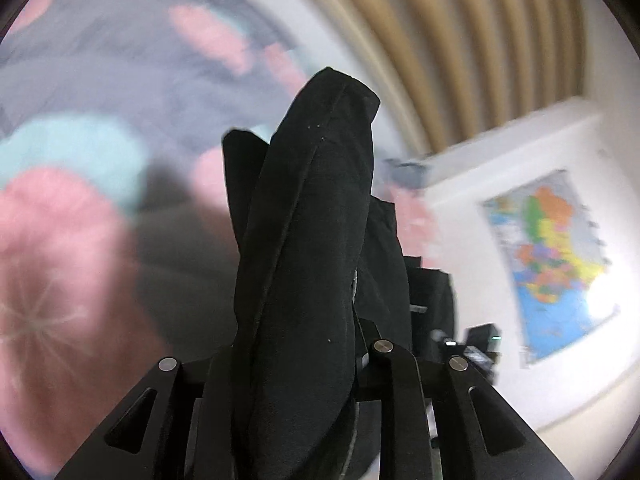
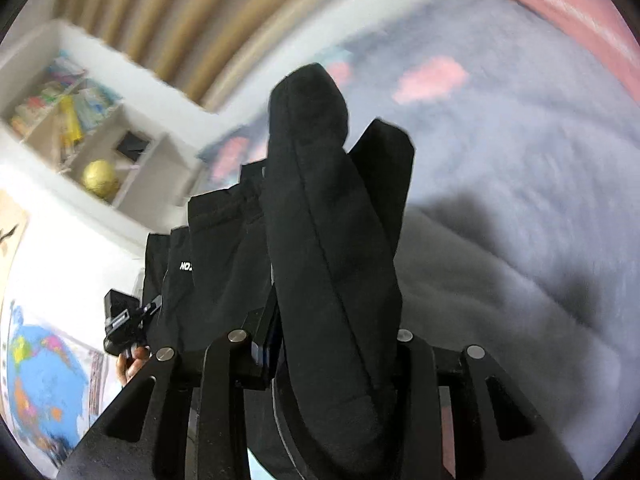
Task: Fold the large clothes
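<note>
Black garment (image 1: pixel 308 220): bunched in a thick roll between the jaws of the left gripper (image 1: pixel 296 264), rising up the middle of the left wrist view. Same cloth (image 2: pixel 332 240) fills the right gripper (image 2: pixel 328 264) in the right wrist view; white lettering shows on a hanging panel to its left. Both sets of jaws are clamped on the garment, fabric hiding the pads themselves. The cloth spans between the two hands and hangs clear above the bed.

Surroundings: patterned bedspread (image 1: pixel 80 80), grey with pink and teal patches, lies below and far left in the left view; grey bedding (image 2: pixel 520 200) to the right in the right view. Background heavily blurred. Wall map (image 1: pixel 556 256) at right, shelf unit (image 2: pixel 80 120) with a yellow ball far left. The opposite gripper appears at the near edge of each view, with part of a hand (image 2: pixel 132 364) under it.

Step in hand, judged: lift-and-spread, garment held by two edge points before laying it flat.

Next move calls for: keeping both clamps closed, drawing the hands apart until the cloth is taut, then lowering it onto the bed without twist. Risk: the bunched grip may hide a fold.
</note>
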`<state>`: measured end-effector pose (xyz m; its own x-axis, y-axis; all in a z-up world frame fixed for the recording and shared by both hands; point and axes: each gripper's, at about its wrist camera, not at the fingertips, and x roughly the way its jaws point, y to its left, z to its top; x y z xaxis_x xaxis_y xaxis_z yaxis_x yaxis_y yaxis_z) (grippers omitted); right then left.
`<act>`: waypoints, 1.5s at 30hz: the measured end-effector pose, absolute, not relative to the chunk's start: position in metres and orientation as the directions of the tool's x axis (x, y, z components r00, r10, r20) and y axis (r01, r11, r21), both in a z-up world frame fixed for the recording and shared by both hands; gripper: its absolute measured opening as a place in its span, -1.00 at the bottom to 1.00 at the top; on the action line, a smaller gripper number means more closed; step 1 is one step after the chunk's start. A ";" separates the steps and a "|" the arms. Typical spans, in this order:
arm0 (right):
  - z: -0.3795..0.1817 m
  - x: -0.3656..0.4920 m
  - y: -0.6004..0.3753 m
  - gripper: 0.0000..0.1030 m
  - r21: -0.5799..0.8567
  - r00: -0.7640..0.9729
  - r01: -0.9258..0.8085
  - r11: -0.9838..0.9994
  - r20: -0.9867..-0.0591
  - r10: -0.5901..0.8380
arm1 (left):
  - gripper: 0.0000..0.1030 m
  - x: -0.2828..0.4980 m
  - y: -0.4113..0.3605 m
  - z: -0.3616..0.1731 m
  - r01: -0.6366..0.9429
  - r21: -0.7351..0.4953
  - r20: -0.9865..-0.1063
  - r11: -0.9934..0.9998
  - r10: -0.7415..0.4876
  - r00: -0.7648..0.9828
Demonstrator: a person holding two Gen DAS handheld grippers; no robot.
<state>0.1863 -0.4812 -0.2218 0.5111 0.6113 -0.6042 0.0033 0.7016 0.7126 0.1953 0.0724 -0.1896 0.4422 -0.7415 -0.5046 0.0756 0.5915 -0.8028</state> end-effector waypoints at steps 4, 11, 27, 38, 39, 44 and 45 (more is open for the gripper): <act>-0.286 0.196 -0.512 -0.05 0.713 0.514 0.155 0.683 -0.649 0.561 | -0.30 0.208 0.110 -0.271 -0.090 -0.860 -0.490 0.502 -0.767 0.414; -0.262 0.158 -0.541 0.15 0.598 0.597 0.209 0.774 -0.705 0.383 | -0.28 0.182 0.119 -0.203 0.029 -0.683 -0.623 0.730 -0.602 0.499; -0.237 0.143 -0.325 0.31 0.064 0.493 -0.023 0.998 -0.867 0.067 | -0.26 0.190 -0.016 -0.209 0.149 -0.424 -0.786 0.893 -0.444 0.430; -0.178 0.087 -0.310 0.52 0.069 0.579 0.072 0.995 -0.815 0.014 | -0.07 0.140 -0.030 -0.134 0.177 -0.191 -0.787 0.965 -0.258 0.560; -0.163 0.073 -0.309 0.57 0.092 0.614 0.077 0.993 -0.789 0.025 | 0.05 0.128 -0.030 -0.120 0.188 -0.168 -0.764 0.968 -0.248 0.596; -0.117 0.040 -0.302 0.74 0.140 0.701 0.088 0.986 -0.712 0.039 | 0.36 0.071 -0.031 -0.058 0.220 -0.117 -0.618 0.968 -0.245 0.747; -0.108 0.031 -0.299 0.74 0.147 0.719 0.086 0.985 -0.694 0.041 | 0.40 0.062 -0.030 -0.051 0.232 -0.117 -0.596 0.966 -0.255 0.761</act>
